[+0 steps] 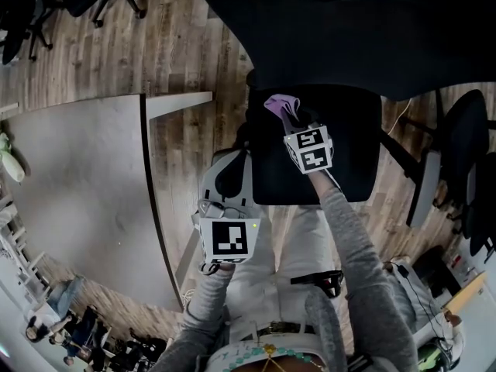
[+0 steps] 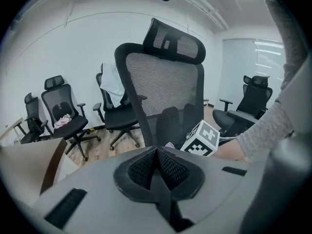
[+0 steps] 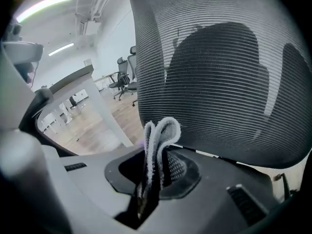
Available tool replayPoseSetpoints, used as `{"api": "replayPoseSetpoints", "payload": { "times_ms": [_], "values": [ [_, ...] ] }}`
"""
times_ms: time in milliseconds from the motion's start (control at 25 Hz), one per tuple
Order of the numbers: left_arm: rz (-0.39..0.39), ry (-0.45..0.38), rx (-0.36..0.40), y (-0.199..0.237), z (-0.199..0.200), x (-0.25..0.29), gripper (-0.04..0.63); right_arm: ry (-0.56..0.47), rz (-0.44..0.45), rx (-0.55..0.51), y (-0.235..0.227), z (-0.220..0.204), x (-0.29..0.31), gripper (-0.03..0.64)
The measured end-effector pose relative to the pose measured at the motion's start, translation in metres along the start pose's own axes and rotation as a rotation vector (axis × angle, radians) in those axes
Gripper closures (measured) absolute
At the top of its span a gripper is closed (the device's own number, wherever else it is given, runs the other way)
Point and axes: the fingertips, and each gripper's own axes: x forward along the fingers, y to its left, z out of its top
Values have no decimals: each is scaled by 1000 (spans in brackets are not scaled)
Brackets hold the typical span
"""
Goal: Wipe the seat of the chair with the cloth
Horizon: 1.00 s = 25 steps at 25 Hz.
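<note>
Tightly pinched in the right gripper point(image 3: 155, 165) fingers point(image 3: 178, 167), cloth point(image 3: 159, 134) juts past them; left gripper point(image 2: 157, 154) fingers point(image 2: 140, 167) closed.

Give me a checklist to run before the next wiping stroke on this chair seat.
1. Cloth gripped by right claw: ok, jaws shut on its fold.
2. Cloth touching the seat: cannot tell; it sits over the seat's rear left part.
3. Stroke path: ok, nothing else lies on the visible seat.
4. Left claw out of the way: ok, shut, empty, held at the seat's front left.
5. Room to push forward: probably not ok, backrest stands close ahead of the cloth; stroke toward the front edge instead.
</note>
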Motion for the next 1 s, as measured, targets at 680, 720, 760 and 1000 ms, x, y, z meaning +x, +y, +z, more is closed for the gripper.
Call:
{"api": "replayPoseSetpoints", "payload": {
  "times_ms": [680,720,760,1000],
  "values": [
    [12,107,91,-7,-46,4,597,57,-11,49,8,-19,38,566],
    [7,112,102,-8,-47,5,596,58,-14,51,8,-19,40,566],
    [2,120,113,-8,-49,5,595,59,-17,52,7,-19,43,566],
    [-24,148,118,-10,-52,8,597,78,-4,74,14,-17,61,566]
  ]
}}
